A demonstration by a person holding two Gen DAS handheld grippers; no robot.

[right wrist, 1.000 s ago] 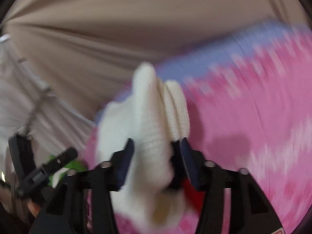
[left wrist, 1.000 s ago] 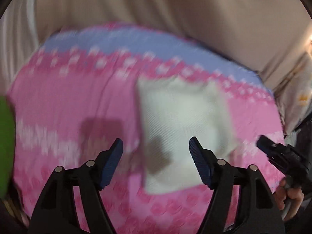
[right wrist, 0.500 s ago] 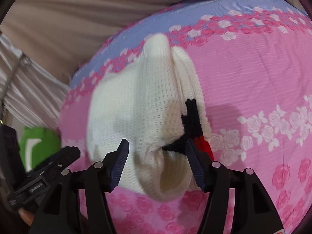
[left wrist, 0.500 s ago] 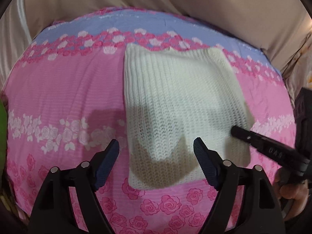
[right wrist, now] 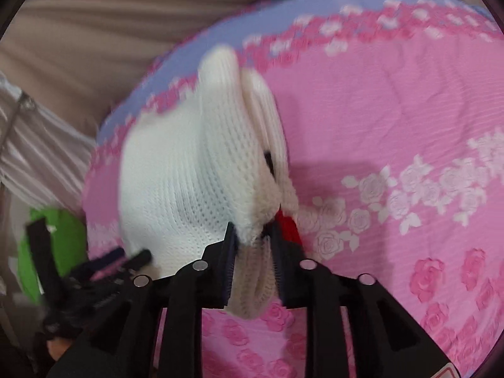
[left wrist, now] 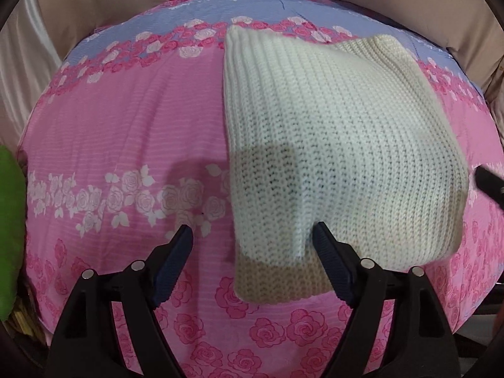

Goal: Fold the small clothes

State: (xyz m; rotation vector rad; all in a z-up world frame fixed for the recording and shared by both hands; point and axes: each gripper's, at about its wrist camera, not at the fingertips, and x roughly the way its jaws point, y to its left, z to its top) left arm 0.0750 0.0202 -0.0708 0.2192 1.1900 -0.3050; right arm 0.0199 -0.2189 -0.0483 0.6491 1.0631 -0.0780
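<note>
white knitted garment, a small chunky-knit piece with red and black parts tucked underneath, lies toward the right edge of the pink rose-print bed cover, reaching its lilac far border. right gripper pinches a bunched near fold of the knit, jaws narrow on it. left gripper hovers wide and empty over the near left corner of the knit. likely risks: the thick folded bundle may slip from the narrow pinch, or a one-sided pull may drag the layers askew, since the left side is unpinned. a green object sits past the cover's left edge.
</note>
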